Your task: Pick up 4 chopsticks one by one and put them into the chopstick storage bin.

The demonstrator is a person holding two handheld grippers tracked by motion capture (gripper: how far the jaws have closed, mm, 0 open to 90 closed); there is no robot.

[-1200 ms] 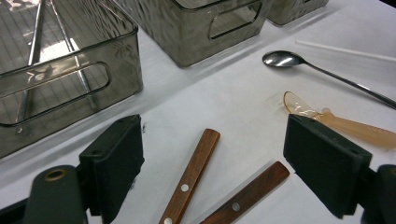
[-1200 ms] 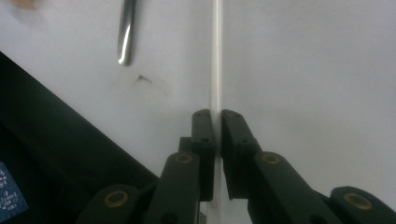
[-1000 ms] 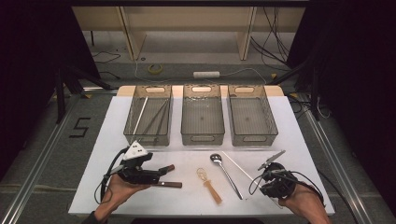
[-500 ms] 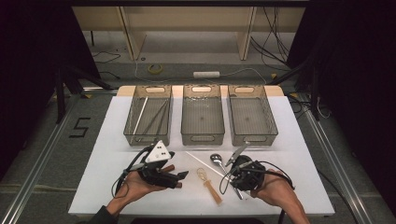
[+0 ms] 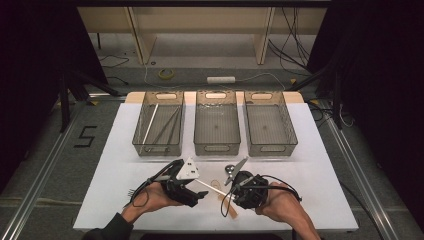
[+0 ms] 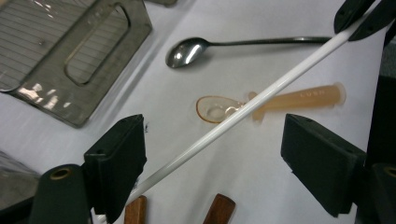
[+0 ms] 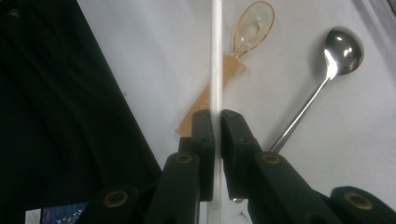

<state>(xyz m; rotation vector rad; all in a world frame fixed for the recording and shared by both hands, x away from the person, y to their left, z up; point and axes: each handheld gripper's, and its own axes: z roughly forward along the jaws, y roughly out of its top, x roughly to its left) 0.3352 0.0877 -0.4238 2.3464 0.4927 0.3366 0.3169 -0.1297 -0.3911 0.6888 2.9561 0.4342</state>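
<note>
So the right gripper (image 7: 214,122) has its jaws pinched nearly closed on a thin white chopstick (image 7: 216,56), holding it near one end, and the stick pokes out across toward the left gripper (image 6: 212,158). That one has its jaws spread wide with nothing gripped; in the left gripper view the chopstick (image 6: 243,112) runs diagonally through the gap and passes right by the left pad, though I can't tell if it's actually touching. Looks to me like a handoff, or a steadying move, is being set up in the air just above the table (image 5: 320,165). Underneath sit a clear orange plastic spoon (image 6: 261,102) and a metal spoon (image 6: 196,49), plus two wooden handle ends (image 6: 218,210) at the bottom edge. Three mesh trays (image 5: 215,130) sit farther back; the left one already has some long sticks in it. What could go wrong: the grip is right at the end of a slick round stick, so any nudge from the left jaws closing off-centre could make it pivot or slide out. If it drops it lands on the spoons and may roll. Also, dipping too low could knock the plastic spoon around.
</note>
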